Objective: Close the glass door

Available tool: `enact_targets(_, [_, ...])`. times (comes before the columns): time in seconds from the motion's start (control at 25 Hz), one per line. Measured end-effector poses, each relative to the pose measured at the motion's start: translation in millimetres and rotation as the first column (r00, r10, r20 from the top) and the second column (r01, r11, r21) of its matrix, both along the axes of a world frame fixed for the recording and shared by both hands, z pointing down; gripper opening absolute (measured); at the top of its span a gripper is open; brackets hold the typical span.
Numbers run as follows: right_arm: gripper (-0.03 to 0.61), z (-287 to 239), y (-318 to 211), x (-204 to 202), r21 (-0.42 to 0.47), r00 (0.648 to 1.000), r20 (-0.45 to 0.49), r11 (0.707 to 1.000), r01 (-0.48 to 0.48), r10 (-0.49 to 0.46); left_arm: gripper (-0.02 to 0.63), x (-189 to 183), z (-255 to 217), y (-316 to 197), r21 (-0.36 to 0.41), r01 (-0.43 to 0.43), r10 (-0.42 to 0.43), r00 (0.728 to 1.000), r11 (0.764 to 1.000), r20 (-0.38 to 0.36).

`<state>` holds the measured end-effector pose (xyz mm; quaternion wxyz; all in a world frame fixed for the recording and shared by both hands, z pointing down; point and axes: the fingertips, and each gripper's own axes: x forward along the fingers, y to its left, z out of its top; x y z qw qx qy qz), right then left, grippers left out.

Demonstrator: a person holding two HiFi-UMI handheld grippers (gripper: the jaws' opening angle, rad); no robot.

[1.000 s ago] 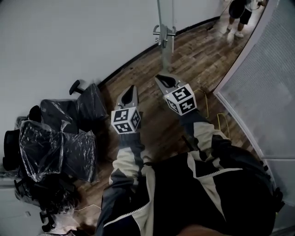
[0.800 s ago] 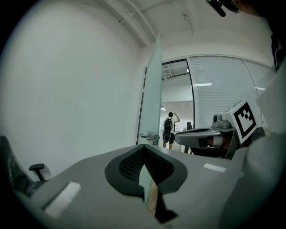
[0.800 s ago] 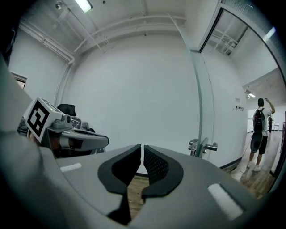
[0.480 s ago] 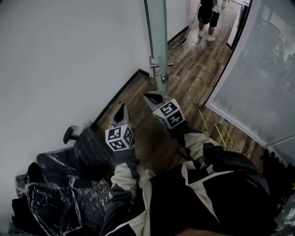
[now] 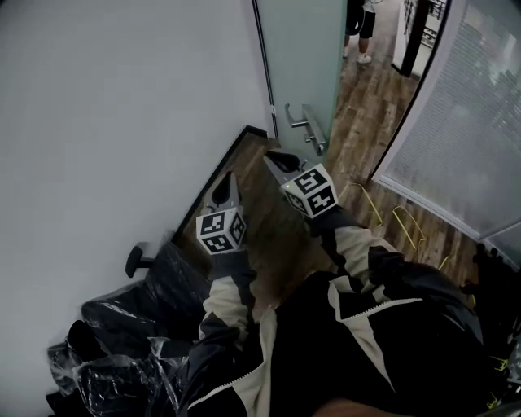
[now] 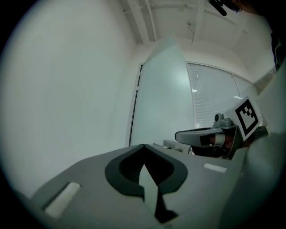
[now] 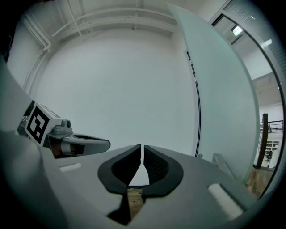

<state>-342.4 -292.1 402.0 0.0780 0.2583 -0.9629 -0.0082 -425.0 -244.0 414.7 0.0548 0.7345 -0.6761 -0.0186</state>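
- Glass door (image 5: 299, 61): frosted pane, straight ahead, its near edge by the white wall (image 5: 122, 98). It stands open; wooden floor (image 5: 370, 102) shows past its far edge.
- Door handle (image 5: 309, 127): metal bar on the face of the door, low in the head view.
- Right gripper (image 5: 275, 157): tip just short of the door handle, pointing toward it and not touching. Jaws drawn together to a thin slit, nothing between them. In its own view the door (image 7: 219, 89) fills the right side.
- Left gripper (image 5: 227, 176): farther from the door than the right one, on the wall side. Jaws closed tip to tip, empty. In its own view the door (image 6: 163, 98) is ahead and the right gripper (image 6: 178, 135) reaches in at the right.
- Frosted partition (image 5: 468, 114): across the opening from the door.
- Yellow wire frames (image 5: 404, 221): on the floor by that partition's foot, near the door.
- A person (image 5: 358, 24): standing beyond the door, only the legs seen.
- Plastic-wrapped black chairs (image 5: 151, 305): well back from the door, against the wall.
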Motion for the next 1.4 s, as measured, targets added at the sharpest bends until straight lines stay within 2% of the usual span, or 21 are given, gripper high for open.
enact_targets(0.16, [0.014,-6.8,-34.4,1.8,-0.002,0.997,0.03,0.998,-0.064,0.064,0.005,5.7,-7.2,-42.4,-0.012,-0.064,0.065,0.997,0.998,0.039])
enact_targets(0.28, [0.012,-3.2,-58.6,7.3,-0.015,0.993,0.029,0.994,-0.11,0.111,0.005,13.8,-6.8,-73.1,-0.026,-0.116,0.117,0.992,0.993,0.042])
enact_targets(0.4, [0.011,5.7,-74.5,18.6,-0.031,0.984,0.02,0.984,-0.177,0.178,0.005,26.7,0.3,-96.1,-0.047,-0.193,0.195,0.98,0.98,0.044])
enact_targets(0.6, [0.008,17.5,-99.6,39.4,-0.036,0.947,-0.016,0.946,-0.322,0.322,0.005,51.2,9.6,-135.3,-0.062,-0.356,0.359,0.933,0.932,0.035])
enact_targets(0.76, [0.008,22.0,-107.8,47.5,-0.006,0.91,-0.058,0.911,-0.412,0.411,0.005,69.7,10.7,-157.0,-0.052,-0.471,0.473,0.881,0.881,0.032])
enact_targets(0.88, [0.008,23.6,-110.9,54.7,0.031,0.882,-0.094,0.887,-0.46,0.461,0.005,86.1,12.8,-164.6,-0.05,-0.539,0.541,0.841,0.841,0.033])
enact_targets(0.96, [0.006,24.0,-110.2,57.6,0.082,0.86,-0.151,0.873,-0.481,0.488,0.005,92.0,15.8,-165.9,-0.052,-0.567,0.569,0.822,0.822,0.028])
enact_targets(1.08, [0.006,21.5,-111.2,49.4,0.229,0.801,-0.319,0.861,-0.454,0.507,0.005,90.8,17.5,-168.7,-0.045,-0.584,0.585,0.811,0.811,0.016])
enact_targets(1.16, [0.005,22.4,-117.9,37.4,0.295,0.749,-0.437,0.866,-0.404,0.498,0.005,86.7,17.7,-172.5,-0.037,-0.587,0.588,0.809,0.809,0.01])
enact_targets(1.28, [0.012,31.1,-141.0,28.7,0.365,0.632,-0.599,0.87,-0.33,0.491,0.005,79.0,15.8,-177.9,-0.024,-0.58,0.581,0.814,0.814,-0.002])
enact_targets(1.32, [0.034,35.4,-150.7,29.6,0.381,0.586,-0.647,0.872,-0.306,0.488,0.005,77.4,14.7,-179.5,-0.021,-0.577,0.577,0.817,0.817,-0.007])
enact_targets(1.36, [0.091,41.2,-160.1,31.6,0.388,0.538,-0.694,0.878,-0.281,0.479,0.005,76.3,13.8,-180.8,-0.018,-0.573,0.573,0.82,0.82,-0.012])
enact_targets(1.4, [0.175,48.7,-168.4,34.1,0.385,0.488,-0.74,0.886,-0.257,0.463,0.005,74.9,13.5,-181.6,-0.016,-0.568,0.568,0.823,0.823,-0.018])
